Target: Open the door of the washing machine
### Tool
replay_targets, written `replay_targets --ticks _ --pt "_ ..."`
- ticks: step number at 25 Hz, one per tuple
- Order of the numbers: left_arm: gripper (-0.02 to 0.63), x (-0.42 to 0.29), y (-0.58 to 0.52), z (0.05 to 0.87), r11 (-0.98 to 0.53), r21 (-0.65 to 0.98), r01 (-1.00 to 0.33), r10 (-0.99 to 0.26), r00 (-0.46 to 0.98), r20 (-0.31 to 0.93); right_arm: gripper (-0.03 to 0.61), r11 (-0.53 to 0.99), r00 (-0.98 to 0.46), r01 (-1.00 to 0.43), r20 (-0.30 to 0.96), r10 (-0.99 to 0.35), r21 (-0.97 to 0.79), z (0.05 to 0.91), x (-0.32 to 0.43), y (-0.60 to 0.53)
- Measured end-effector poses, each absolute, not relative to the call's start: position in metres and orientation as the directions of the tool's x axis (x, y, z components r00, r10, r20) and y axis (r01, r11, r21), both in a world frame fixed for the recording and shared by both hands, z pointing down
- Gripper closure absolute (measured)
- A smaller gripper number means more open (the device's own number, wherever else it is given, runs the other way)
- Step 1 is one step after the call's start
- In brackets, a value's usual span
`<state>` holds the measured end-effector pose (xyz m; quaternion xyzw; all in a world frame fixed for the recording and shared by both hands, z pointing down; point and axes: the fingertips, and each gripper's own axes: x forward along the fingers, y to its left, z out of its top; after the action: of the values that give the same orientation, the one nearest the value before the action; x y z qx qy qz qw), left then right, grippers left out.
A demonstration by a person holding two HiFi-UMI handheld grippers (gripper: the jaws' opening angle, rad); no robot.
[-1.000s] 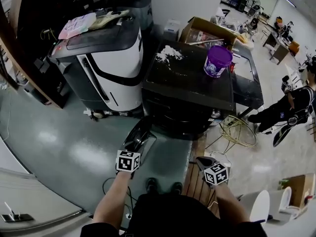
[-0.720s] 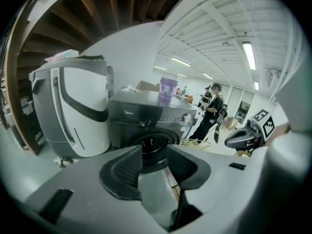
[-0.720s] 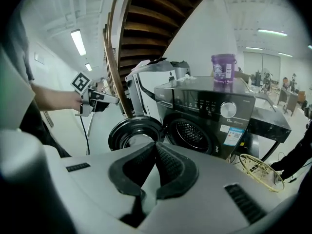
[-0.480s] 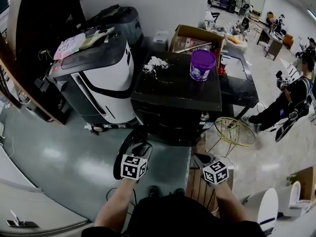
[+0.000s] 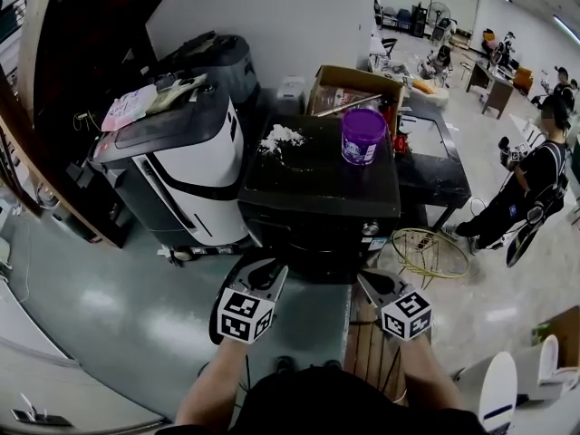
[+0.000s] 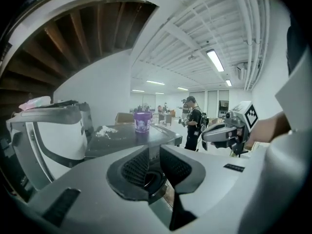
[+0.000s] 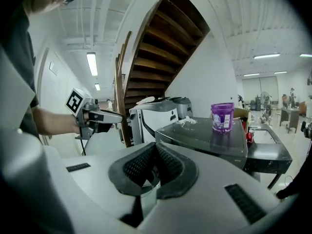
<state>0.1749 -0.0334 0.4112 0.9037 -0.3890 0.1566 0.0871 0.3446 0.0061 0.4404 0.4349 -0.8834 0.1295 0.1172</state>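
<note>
The black washing machine [image 5: 317, 184] stands straight ahead, its dark flat top [image 6: 124, 141] [image 7: 209, 133] carrying a purple tub [image 5: 363, 136] and a heap of white powder [image 5: 282, 137]. Its front is nearly hidden from above. A dark curved rim [image 5: 233, 275] shows beside my left gripper; I cannot tell if it is the door. Below the machine's front edge, my left gripper [image 5: 269, 275] [image 6: 155, 167] is closing, a narrow gap left, nothing between the pads. To its right, my right gripper [image 5: 370, 284] [image 7: 155, 165] is shut and empty.
A white and black appliance [image 5: 186, 166] stands to the left of the machine, with a wooden staircase [image 7: 163, 57] behind. A cardboard box [image 5: 349, 87] and a low black table [image 5: 435, 166] are behind and to the right. A yellow wire basket [image 5: 430, 252] lies on the floor. A person [image 5: 535, 188] stands at right.
Both grippers have risen and their marker cubes look larger. The left gripper's jaws have narrowed. The machine now sits lower and nearer in the head view.
</note>
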Motion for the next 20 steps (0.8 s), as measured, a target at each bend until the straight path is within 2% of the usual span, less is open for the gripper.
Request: replay_targets --ticks 8,14,20 --pt "0.557 0.157 -0.045 0.362 -0.606 0.045 -0.794 -0.762 0.596 0.255 0.563 0.578 -0.581 -0.813 0.158 -0.798 -0.071 0.369 0.338 -0.006" --pt "0.574 0.138 -0.054 0.353 -0.558 0.054 -0.828 -0.797 0.553 0.244 0.563 0.628 -0.622 -0.779 0.123 -0.773 0.01 0.348 0.319 -0.001" --pt "0.588 0.125 -0.056 0.36 -0.525 0.05 -0.85 -0.816 0.519 0.253 0.563 0.664 -0.655 -0.747 0.14 -0.743 0.034 0.351 0.31 0.002"
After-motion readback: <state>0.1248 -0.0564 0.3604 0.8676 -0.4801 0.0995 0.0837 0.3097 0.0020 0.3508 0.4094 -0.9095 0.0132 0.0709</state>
